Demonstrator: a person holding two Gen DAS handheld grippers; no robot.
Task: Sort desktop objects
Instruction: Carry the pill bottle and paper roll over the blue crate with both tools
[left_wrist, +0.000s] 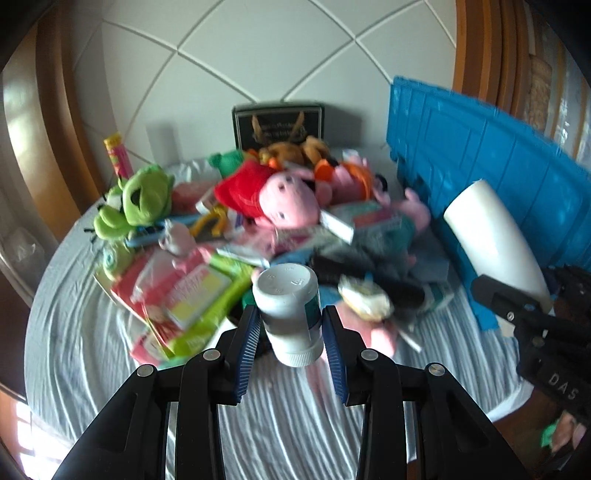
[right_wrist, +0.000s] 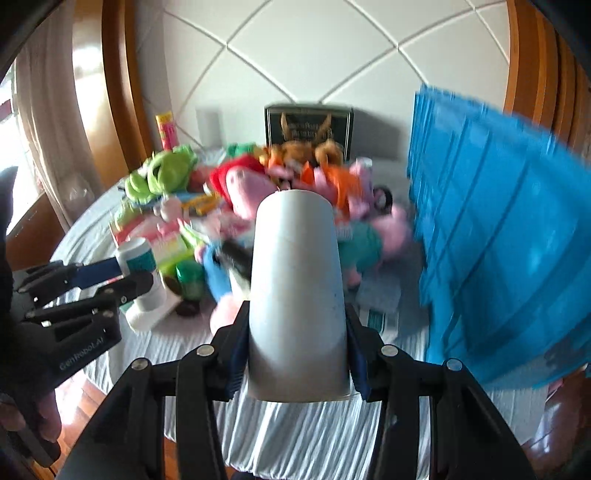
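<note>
Clutter of toys and boxes is seen on the cloth-covered table (left_wrist: 74, 332) from the left wrist, where a white bottle (left_wrist: 290, 314) is clamped between the left gripper (left_wrist: 293, 343) pads above the pile. From the right wrist, a white cup (right_wrist: 297, 295) is pinched in the right gripper (right_wrist: 297, 363), near the blue crate (right_wrist: 498, 240). Either smooth item could be dropped if tilted carelessly.
</note>
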